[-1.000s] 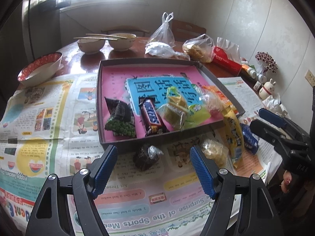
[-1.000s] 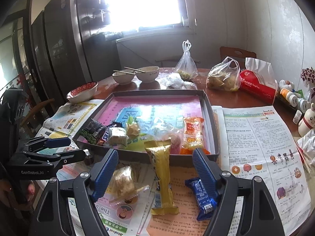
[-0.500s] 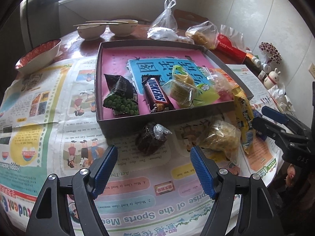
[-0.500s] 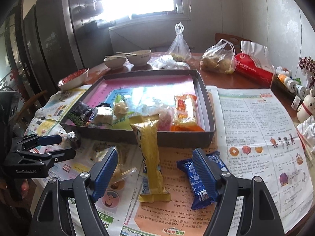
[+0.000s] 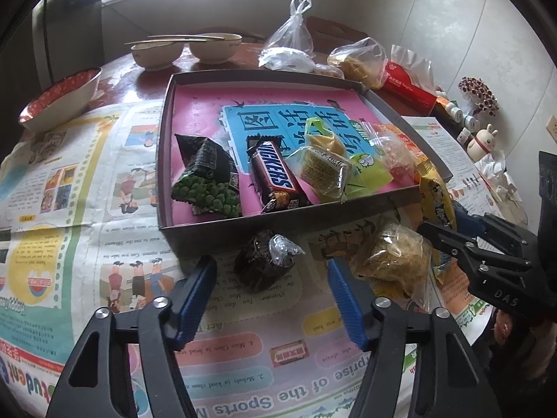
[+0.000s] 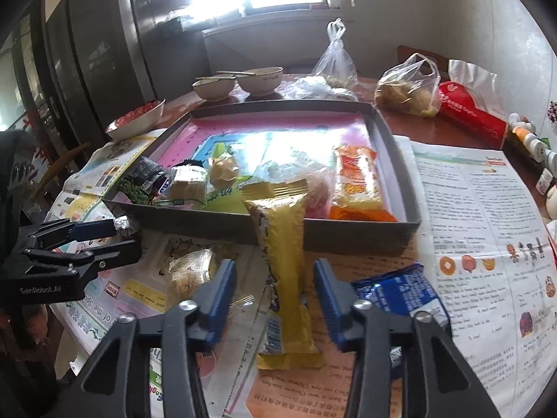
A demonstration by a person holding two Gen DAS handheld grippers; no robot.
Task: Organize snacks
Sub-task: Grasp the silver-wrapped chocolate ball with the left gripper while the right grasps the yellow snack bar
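A grey tray (image 5: 167,160) with a pink floor holds a Snickers bar (image 5: 275,177), a green pea packet (image 5: 205,181) and several other snacks. In front of it on the newspaper lies a dark foil-topped snack (image 5: 264,261). My left gripper (image 5: 271,263) straddles it, jaws closing, with a gap on both sides. A long yellow packet (image 6: 282,261) leans on the tray's front wall (image 6: 348,233). My right gripper (image 6: 275,268) is around its middle, jaws closing, pads not quite touching. Each gripper shows in the other's view: the right gripper (image 5: 444,223) and the left gripper (image 6: 123,238).
A clear bag of yellow snack (image 5: 393,257) and a blue packet (image 6: 400,292) lie loose by the tray. Bowls (image 5: 156,52), tied plastic bags (image 6: 407,90), a red tissue pack (image 6: 470,118) and small bottles (image 5: 456,115) stand behind. Newspaper (image 5: 69,174) covers the table's near side.
Both grippers have sunk toward the table and their jaws have narrowed. The dark snack now sits between the left fingers and the yellow packet between the right fingers.
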